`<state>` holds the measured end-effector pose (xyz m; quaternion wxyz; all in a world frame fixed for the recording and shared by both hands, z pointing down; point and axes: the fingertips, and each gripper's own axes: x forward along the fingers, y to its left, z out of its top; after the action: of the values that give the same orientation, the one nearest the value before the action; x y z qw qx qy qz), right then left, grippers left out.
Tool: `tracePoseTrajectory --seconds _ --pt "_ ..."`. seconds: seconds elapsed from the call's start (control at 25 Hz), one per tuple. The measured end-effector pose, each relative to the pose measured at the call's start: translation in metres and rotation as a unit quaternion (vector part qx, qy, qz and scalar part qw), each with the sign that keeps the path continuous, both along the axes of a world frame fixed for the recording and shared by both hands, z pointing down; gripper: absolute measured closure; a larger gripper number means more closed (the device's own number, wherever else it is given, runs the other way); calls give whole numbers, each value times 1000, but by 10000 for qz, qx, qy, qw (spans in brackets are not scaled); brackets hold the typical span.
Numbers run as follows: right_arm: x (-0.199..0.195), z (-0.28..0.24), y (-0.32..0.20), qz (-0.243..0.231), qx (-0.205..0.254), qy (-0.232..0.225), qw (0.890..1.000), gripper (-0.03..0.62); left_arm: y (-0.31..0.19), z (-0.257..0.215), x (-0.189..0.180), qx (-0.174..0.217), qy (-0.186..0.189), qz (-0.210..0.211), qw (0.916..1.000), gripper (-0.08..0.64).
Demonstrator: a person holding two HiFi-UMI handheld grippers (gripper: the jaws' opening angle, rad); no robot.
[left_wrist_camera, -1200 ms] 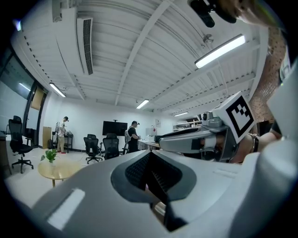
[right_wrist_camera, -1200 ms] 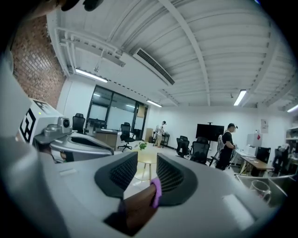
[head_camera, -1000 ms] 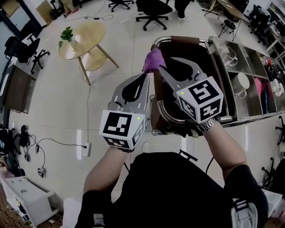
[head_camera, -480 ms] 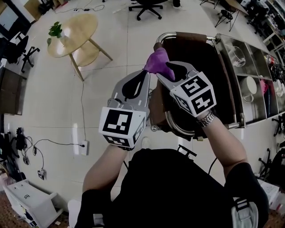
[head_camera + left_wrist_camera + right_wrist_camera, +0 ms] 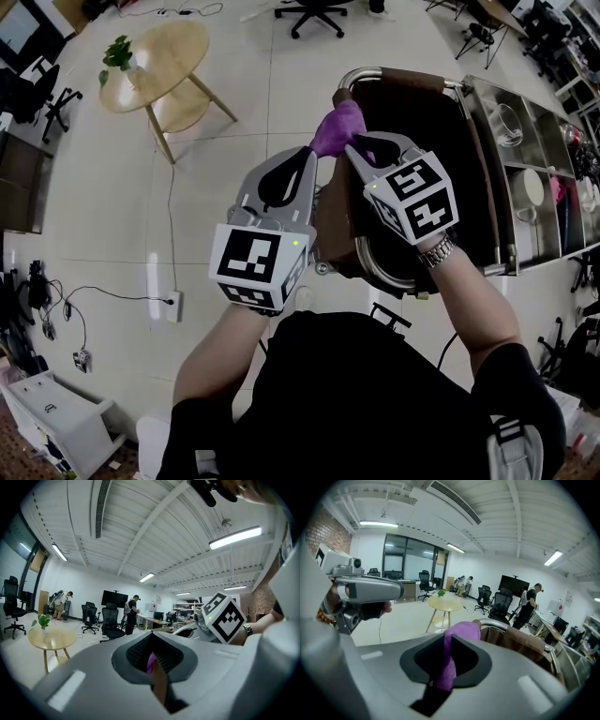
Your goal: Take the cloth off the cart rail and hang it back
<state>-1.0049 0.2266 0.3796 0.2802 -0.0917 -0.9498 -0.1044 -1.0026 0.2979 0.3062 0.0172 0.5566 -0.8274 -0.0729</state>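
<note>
A purple cloth (image 5: 337,129) is bunched up just off the left corner of the cart's curved steel rail (image 5: 354,73). My left gripper (image 5: 307,153) is shut on the cloth's lower left edge; only a thin purple sliver (image 5: 150,662) shows between its jaws. My right gripper (image 5: 350,148) comes in from the right, its jaws closing with the cloth (image 5: 451,660) pinched between them. The cloth's top bulges out beyond the right jaws (image 5: 464,631). The two grippers sit side by side, tips nearly touching.
A brown cloth (image 5: 403,81) drapes over the cart's rail and dark bin. Steel trays with bowls (image 5: 514,127) fill the cart to the right. A round wooden table (image 5: 159,66) with a plant stands far left, office chairs (image 5: 314,11) behind, cables (image 5: 66,305) on the floor.
The right gripper's jaws stood wide around the purple cloth earlier and have now closed in on it. The left gripper has stayed shut at the cloth's edge.
</note>
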Motion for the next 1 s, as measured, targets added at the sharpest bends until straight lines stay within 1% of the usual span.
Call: tracePoseTrajectory --seconds 0.04,0.16,0.36,0.48,0.52,0.6,0.72,0.84,0.92,1.0 --pt "0 -2 -1 18 12 -20 10000 549 0 0 1 -2 -3 -4 10000 557" --pt "4 -11 0 46 30 -132 9999 555 2 -5 5 -2 -47 -18 10000 557" --pt "13 -43 7 38 -26 -503 9987 557 5 -16 15 -1 -123 -36 9999 557" --pt "34 -64 12 -14 -81 -775 9970 558 5 -20 35 -5 -149 -59 9999 557" --pt "49 -68 14 -43 -96 -880 9961 558 4 -18 50 -12 -170 -68 9998 557" --pt "91 -70 18 -125 -117 -1149 9932 558 3 -6 92 -19 -274 -110 9996 557" --pt "167 -56 27 -262 -154 -1623 9863 558 5 26 168 -28 -530 -185 9984 557" --pt "234 -40 34 -381 -176 -1950 9799 558 9 52 232 10 -709 -274 9971 557" --pt "270 -39 39 -445 -185 -2115 9762 559 12 58 266 35 -820 -324 9961 557" --pt "302 -50 43 -483 -187 -2270 9725 560 16 51 296 47 -911 -360 9952 557"
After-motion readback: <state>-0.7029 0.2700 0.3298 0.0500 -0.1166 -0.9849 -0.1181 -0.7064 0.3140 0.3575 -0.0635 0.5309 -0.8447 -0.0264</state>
